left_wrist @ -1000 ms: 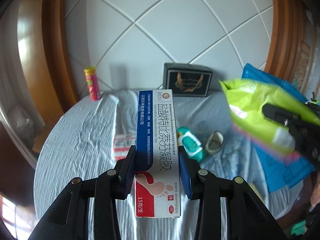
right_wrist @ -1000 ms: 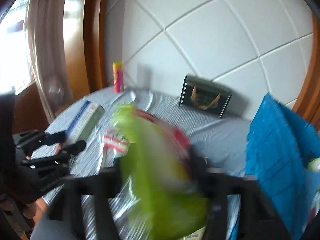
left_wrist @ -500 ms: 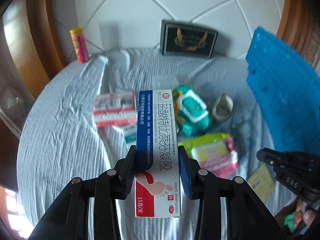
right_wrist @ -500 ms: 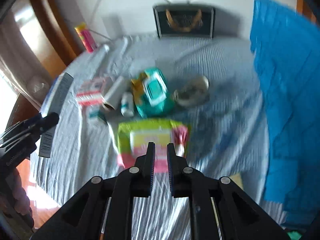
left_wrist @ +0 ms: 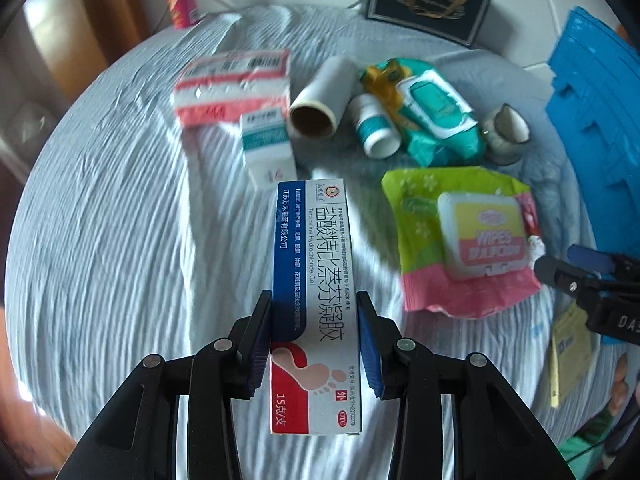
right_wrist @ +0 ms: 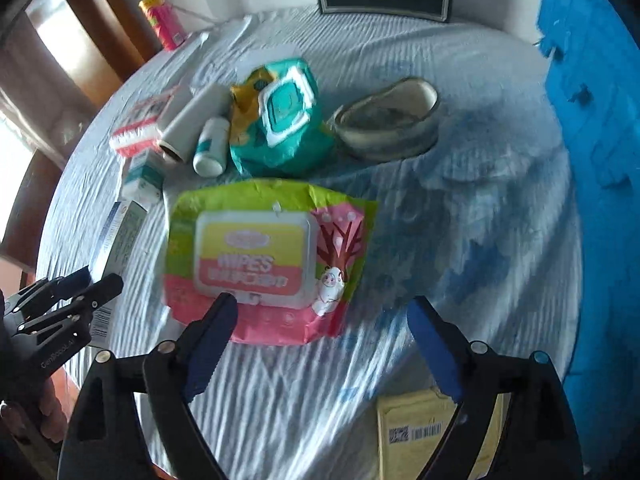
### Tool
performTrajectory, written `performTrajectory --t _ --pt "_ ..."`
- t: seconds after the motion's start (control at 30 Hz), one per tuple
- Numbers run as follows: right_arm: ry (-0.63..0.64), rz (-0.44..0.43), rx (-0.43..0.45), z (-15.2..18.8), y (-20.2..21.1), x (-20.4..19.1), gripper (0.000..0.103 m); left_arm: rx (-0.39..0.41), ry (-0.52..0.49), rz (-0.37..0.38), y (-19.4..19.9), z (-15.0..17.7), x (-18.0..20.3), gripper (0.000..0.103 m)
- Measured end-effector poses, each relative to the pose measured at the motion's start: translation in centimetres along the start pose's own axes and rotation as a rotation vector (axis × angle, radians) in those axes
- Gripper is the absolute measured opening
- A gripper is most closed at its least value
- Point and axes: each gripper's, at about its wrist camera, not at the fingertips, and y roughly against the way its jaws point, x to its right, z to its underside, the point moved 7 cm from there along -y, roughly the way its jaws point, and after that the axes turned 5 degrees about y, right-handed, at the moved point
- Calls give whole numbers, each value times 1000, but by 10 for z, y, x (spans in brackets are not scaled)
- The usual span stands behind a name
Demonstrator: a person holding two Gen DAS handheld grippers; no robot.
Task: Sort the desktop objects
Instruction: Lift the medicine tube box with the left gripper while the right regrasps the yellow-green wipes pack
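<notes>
Bare striped tablecloth (right_wrist: pixel 460 220) lies right of the green wipes pack (right_wrist: pixel 264 260); a blue crate (right_wrist: pixel 592 160) bounds that side. The left gripper (left_wrist: pixel 316 338) clamps the ointment box (left_wrist: pixel 314 280) above the cloth. The right gripper (right_wrist: pixel 320 344) hovers spread wide, holding nothing.

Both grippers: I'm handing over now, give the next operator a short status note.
Left gripper: shut on the ointment box, held above the cloth.
Right gripper: jaws open, empty, just short of the green wipes pack.
Done: green wipes pack lies flat beside the teal wipes pack.
Left: set down the ointment box; roll, small bottle, bowl and yellow envelope still loose.
</notes>
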Motion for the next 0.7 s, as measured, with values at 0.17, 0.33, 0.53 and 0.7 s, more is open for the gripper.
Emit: performTrajectory --t 0.17,0.33,0.53,0.7 --pt "192 -185 -84 15 -23 -37 71 -10 137 -80 -2 24 -11 39" --pt "417 -358 -94 31 -2 -86 70 -9 235 -143 6 49 -26 39" --pt "498 -129 89 -7 22 -79 96 23 284 -161 11 45 -29 39" --pt "471 -95 83 -30 -6 -82 100 33 308 -158 11 39 -33 39"
